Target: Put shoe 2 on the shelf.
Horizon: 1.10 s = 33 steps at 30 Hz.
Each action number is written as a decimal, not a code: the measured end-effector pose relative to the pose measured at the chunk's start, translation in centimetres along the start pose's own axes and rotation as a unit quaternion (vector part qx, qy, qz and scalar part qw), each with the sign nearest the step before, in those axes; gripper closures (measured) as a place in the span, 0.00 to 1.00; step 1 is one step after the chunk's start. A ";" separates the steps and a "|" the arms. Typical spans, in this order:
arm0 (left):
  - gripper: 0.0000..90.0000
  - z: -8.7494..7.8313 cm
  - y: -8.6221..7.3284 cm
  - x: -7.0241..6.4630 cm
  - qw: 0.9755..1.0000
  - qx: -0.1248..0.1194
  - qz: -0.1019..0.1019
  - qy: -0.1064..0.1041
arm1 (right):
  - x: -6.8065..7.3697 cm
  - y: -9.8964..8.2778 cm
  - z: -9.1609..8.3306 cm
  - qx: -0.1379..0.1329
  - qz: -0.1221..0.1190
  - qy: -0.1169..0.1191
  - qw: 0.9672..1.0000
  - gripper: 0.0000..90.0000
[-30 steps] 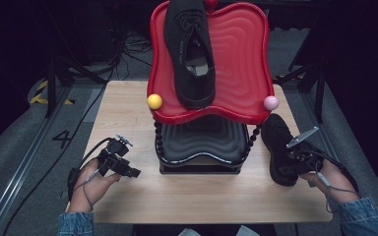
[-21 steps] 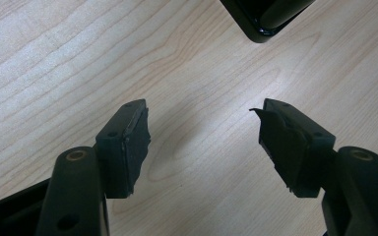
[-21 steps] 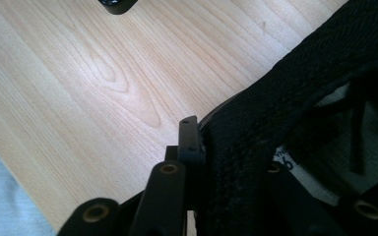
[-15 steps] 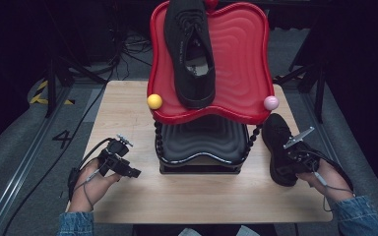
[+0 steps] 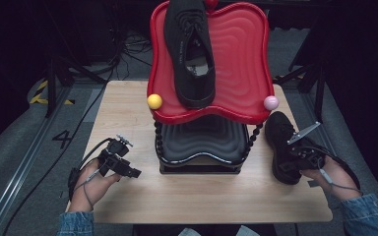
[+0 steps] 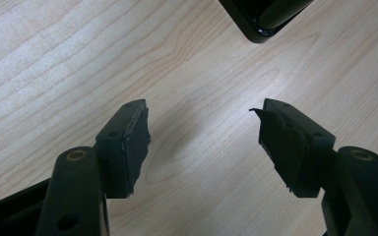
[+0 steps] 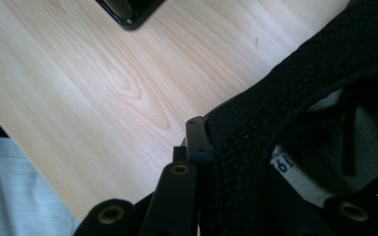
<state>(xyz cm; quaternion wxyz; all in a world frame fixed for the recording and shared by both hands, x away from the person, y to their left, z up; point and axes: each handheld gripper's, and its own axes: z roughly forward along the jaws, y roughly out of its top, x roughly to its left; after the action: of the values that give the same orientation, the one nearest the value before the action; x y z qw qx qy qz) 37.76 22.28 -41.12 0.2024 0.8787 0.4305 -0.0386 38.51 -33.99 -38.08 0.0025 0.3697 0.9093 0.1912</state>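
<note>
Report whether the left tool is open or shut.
Open: the left tool has its jaws spread wide over bare wooden table, nothing between them.

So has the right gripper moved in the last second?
Yes, slightly. In the high view the right gripper, its jaws closed on the black shoe on the table, has shifted toward the person, away from the pink ball on the red tray's corner.
</note>
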 end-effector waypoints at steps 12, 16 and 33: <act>0.41 0.1 0.0 0.0 1.000 0.002 0.001 0.000 | 1.6 1.9 -5.0 -0.009 -0.025 -0.012 1.000 0.98; 0.40 0.1 0.0 0.0 1.000 0.002 0.000 -0.001 | 2.1 2.4 -6.7 -0.012 -0.033 -0.023 0.999 0.98; 0.40 0.3 -0.1 0.2 1.000 0.007 -0.002 -0.005 | 4.1 4.6 -13.6 -0.053 -0.046 -0.034 0.997 0.98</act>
<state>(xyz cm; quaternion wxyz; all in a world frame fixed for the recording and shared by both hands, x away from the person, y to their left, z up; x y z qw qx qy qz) 37.85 22.32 -41.51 0.1983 0.8791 0.4310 -0.0462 36.66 -32.92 -23.30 0.0620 0.3330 0.9133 0.2261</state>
